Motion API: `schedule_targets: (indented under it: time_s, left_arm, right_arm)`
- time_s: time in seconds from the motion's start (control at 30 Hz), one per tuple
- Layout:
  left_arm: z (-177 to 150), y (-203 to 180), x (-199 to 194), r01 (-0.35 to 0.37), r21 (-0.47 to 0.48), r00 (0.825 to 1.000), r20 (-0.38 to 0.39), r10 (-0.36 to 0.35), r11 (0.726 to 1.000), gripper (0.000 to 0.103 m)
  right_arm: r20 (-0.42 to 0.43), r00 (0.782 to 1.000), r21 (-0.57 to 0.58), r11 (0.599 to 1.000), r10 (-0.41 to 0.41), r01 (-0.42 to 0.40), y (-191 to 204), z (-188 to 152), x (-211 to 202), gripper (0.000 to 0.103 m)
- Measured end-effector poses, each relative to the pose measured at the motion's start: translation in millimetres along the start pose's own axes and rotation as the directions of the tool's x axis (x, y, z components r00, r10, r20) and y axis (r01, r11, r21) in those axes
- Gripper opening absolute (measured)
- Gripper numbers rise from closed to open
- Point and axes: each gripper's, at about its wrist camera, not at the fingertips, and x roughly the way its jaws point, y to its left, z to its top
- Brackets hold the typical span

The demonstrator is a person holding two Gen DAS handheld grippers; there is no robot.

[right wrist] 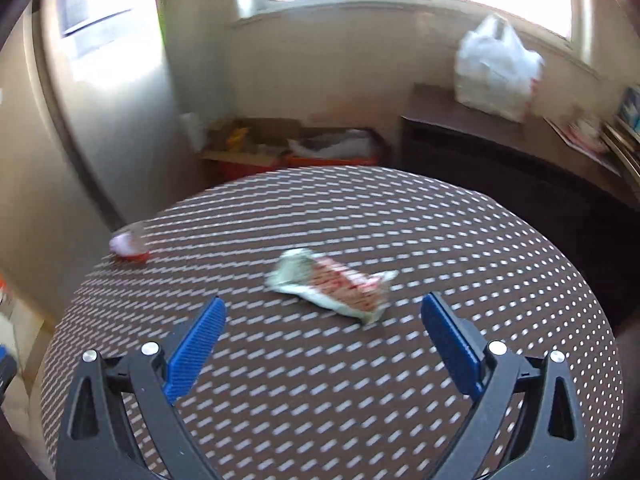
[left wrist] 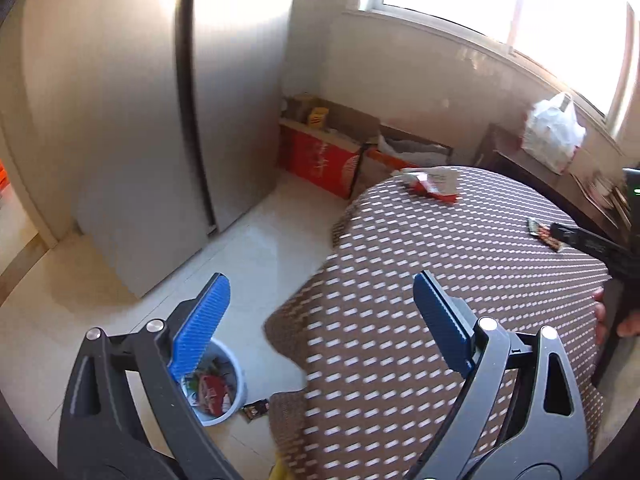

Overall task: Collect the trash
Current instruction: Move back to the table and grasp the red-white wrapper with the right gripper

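- Jaws of the right gripper are spread wide and nothing is held; a crumpled white-and-red wrapper lies on the tablecloth just ahead of the blue pads, near the middle of the tabletop.
- Jaws of the left gripper are likewise spread wide and empty, hanging over the near-left edge of the tabletop.
- Some trash is judged already collected: red and white scraps are seen inside the white bin on the floor below the left edge.
- Work is left: a red-and-white wrapper at the far edge, a dark wrapper near the right edge, and a small dark wrapper on the floor just beside the bin.
- A reddish piece at the left edge is too blurred to be named.
- Cardboard boxes and a white plastic bag on a dark side table are set well apart; no obstacle is seen before the middle wrapper.
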Motion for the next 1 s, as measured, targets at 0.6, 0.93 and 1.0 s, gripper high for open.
schedule_targets:
  time_s: [0.6, 0.93, 1.0]
  left_arm:
    - [57.1, -109.6, 112.6, -0.035, 0.143, 0.994, -0.096, 0.049, 0.989, 0.092]
    - [82.2, -132.6, 168.3, 0.027, 0.119, 0.986, -0.166, -0.007, 0.992, 0.068]
    - [81.8, -135.3, 168.3, -0.009, 0.146, 0.988, -0.153, 0.031, 0.989, 0.046]
  right_arm:
    - [-0.046, 0.971, 0.107, 0.968, 0.233, -0.228, -40.6, 1.5, 41.1, 0.013]
    - [-0.044, 0.970, 0.087, 0.968, 0.238, -0.233, -30.0, 11.4, 32.0, 0.011]
    - [-0.044, 0.970, 0.088, 0.968, 0.239, -0.235, -27.0, 12.4, 30.2, 0.011]
